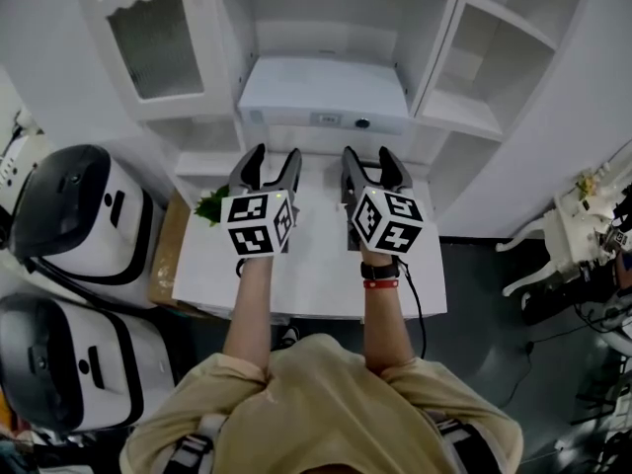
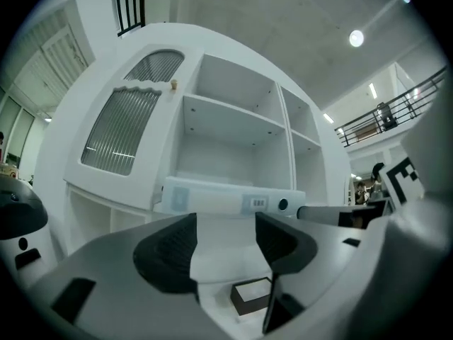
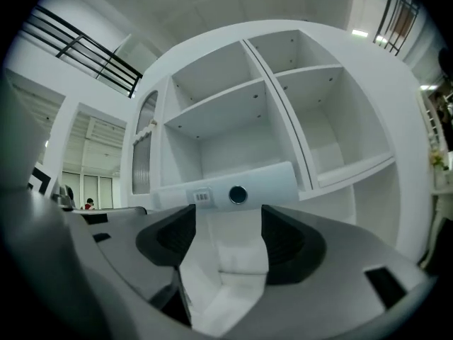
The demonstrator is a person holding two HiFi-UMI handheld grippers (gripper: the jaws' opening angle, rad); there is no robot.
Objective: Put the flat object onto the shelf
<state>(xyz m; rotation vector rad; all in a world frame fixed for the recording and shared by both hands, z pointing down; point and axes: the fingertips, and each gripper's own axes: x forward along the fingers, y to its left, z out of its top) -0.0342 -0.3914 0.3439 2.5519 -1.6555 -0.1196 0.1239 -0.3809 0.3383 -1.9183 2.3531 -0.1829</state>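
We aim left gripper (image 1: 276, 154) and right gripper (image 1: 368, 153) at one shelf (image 1: 476, 115).
Both pairs of jaws spread, empty; one flat box (image 1: 324, 92) lies on it.

Green leafy item (image 1: 208, 206): largely hidden behind the left gripper (image 1: 276, 154); kind cannot be told. Lower white appliance (image 1: 74, 363): cut off by the left edge. Label (image 3: 200, 197) on the flat white object (image 3: 237, 186): print too small to read.

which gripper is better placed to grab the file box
Probably right: the right gripper, open, lines up with the finger hole in the file box; the left gripper, also open, faces plain spine.
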